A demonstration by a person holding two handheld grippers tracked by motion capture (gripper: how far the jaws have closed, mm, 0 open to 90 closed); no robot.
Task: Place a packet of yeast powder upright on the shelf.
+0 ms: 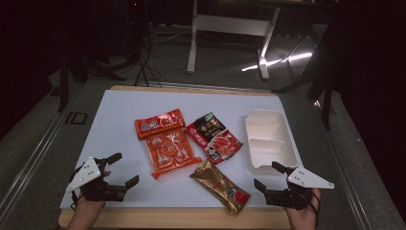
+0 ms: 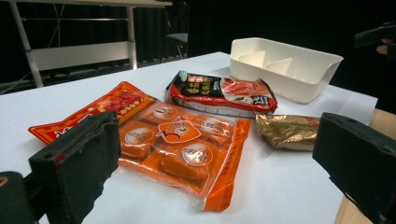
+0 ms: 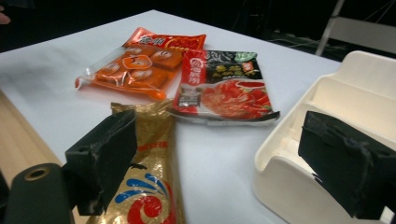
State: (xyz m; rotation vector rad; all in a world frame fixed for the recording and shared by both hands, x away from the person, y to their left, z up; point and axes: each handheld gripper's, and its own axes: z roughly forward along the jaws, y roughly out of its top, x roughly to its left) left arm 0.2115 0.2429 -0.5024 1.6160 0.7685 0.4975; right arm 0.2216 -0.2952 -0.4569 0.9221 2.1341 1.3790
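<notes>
Four snack packs lie mid-table: a red pack (image 1: 159, 122), a clear orange pack of small cakes (image 1: 170, 151), a black-and-red pack (image 1: 214, 137) and a gold pack (image 1: 221, 186) nearest the front edge. A white divided tray (image 1: 269, 140) stands to their right. My left gripper (image 1: 123, 168) rests open at the front left, jaws wide with nothing between them; its view looks across the orange pack (image 2: 180, 149) toward the tray (image 2: 285, 65). My right gripper (image 1: 270, 176) stands open at the front right, between the gold pack (image 3: 148, 186) and the tray (image 3: 327, 121).
The white table top (image 1: 115, 120) has a wooden front edge (image 1: 182, 218). Beyond the table stand a white frame leg (image 1: 192, 43) and cables on a dark floor. Free room lies left of the packs.
</notes>
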